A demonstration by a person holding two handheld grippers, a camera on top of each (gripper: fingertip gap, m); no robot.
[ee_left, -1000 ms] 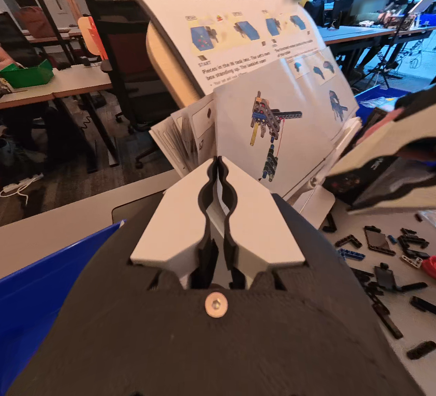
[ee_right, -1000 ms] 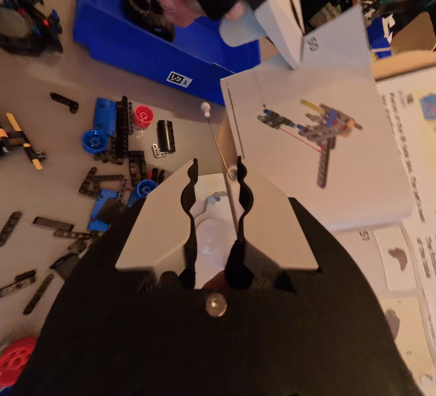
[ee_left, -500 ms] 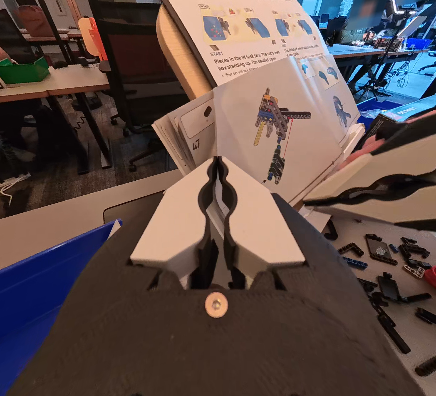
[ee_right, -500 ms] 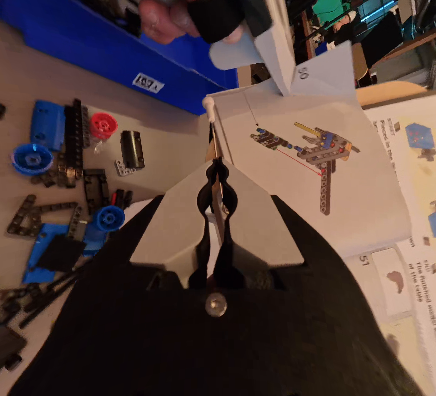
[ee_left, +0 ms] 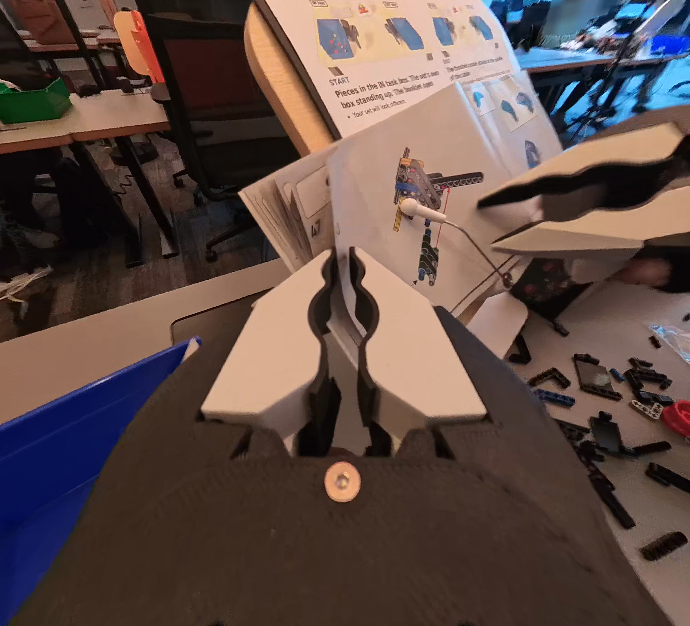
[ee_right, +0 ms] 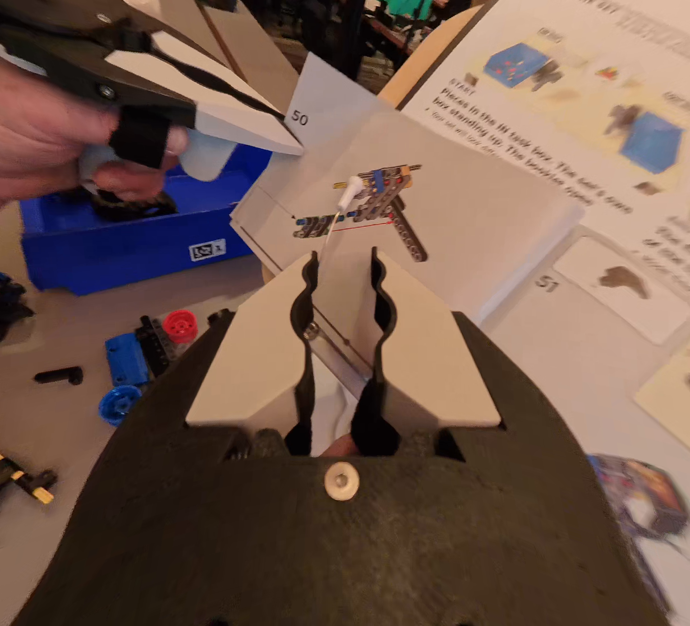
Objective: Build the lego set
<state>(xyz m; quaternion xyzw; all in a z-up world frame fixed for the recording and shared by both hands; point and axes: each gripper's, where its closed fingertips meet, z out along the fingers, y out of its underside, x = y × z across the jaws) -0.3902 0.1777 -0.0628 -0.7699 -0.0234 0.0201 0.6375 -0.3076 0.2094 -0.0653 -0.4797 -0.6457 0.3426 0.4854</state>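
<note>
Our left hand-held gripper (ee_left: 341, 264) is pinched on the turned page of the instruction booklet (ee_left: 377, 197), apparently keeping it flat on the stand while the wire page holder (ee_left: 425, 213) lies across the drawing. Our right hand-held gripper (ee_right: 343, 264) stands apart beside that wire, clamping nothing. The loose lego pieces (ee_right: 149, 350) wait on the surface (ee_right: 67, 320) beside the blue bin (ee_right: 123, 253), so building seems paused for reading.
</note>
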